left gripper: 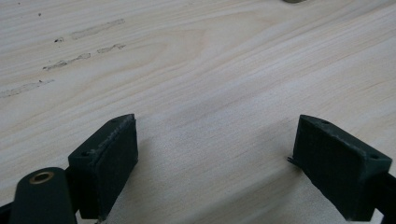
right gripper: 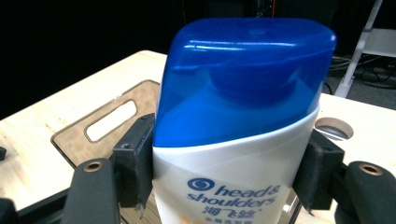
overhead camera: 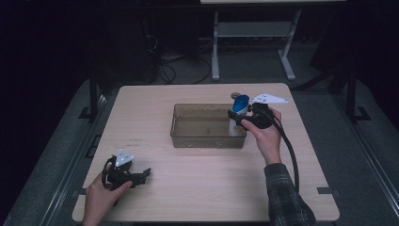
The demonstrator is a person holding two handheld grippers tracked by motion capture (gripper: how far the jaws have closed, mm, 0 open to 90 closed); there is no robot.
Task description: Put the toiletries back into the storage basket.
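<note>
Standing upright, shampoo bottle [right gripper: 238, 140] sits clamped between right gripper [right gripper: 229, 172] pads

A light wooden desk [overhead camera: 197, 179] with rounded corners is seen from above, its grain showing plainly in the left gripper view. A clear brownish rectangular bin [overhead camera: 208, 136] is set directly on it, right of centre. A round hole [right gripper: 334, 128] is cut into the desk near its far edge. Faint scuff marks [left gripper: 79, 58] are seen on the surface.
</note>
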